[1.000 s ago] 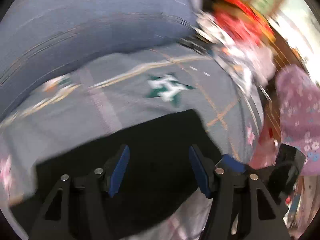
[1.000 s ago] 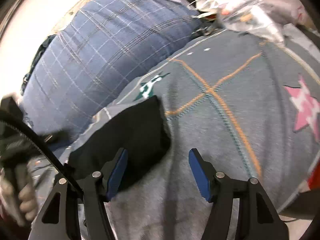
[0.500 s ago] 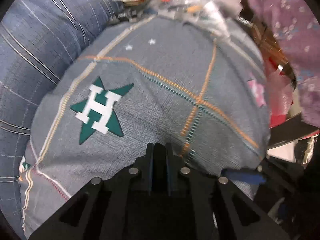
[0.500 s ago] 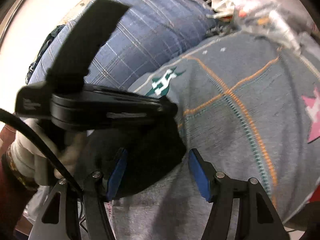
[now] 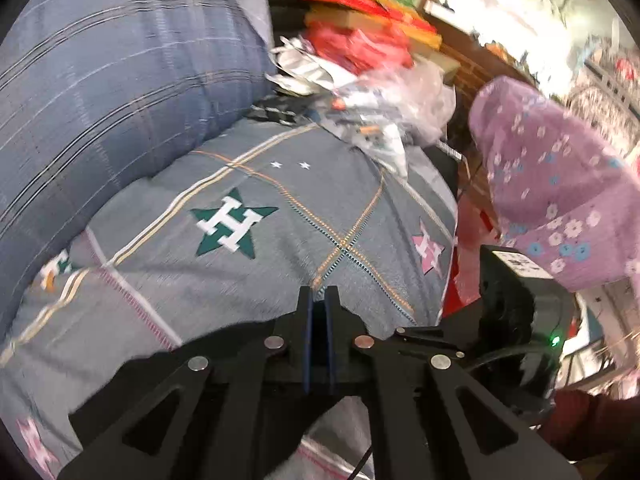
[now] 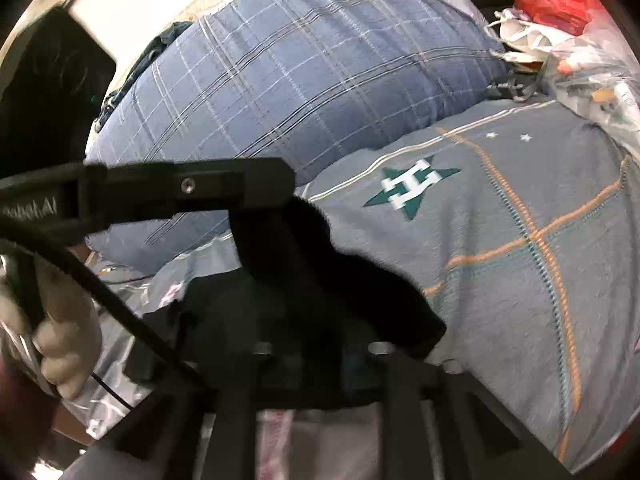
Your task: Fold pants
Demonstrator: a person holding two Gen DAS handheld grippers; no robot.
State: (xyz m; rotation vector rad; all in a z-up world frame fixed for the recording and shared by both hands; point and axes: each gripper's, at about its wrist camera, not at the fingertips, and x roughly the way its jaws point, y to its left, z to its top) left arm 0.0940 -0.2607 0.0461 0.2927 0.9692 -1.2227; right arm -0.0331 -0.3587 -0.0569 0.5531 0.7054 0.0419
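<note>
The left gripper (image 5: 318, 312) is shown at the lower centre of the left wrist view with its blue pads pressed together; black cloth of the pants (image 5: 224, 344) is spread beneath the fingers, and an edge of it appears to be pinched, though the contact itself is hidden by the linkage. The pants are laid on a grey bedspread (image 5: 288, 184) marked with a green star (image 5: 230, 226) and orange stitching. A blue checked pillow (image 5: 120, 80) fills the upper left of the frame, and a pile of plastic bags and red packets (image 5: 360, 60) lies at the upper centre. A purple flowered cloth (image 5: 560, 200) is seen at the right.

In the right wrist view, the right gripper (image 6: 320, 356) is buried in the black pants (image 6: 340, 288) at the lower centre; its jaws have just been closing and are clamped on the fabric. The left gripper (image 6: 188, 188) crosses the left of the frame, held by a hand (image 6: 68, 344) at the lower left.
</note>
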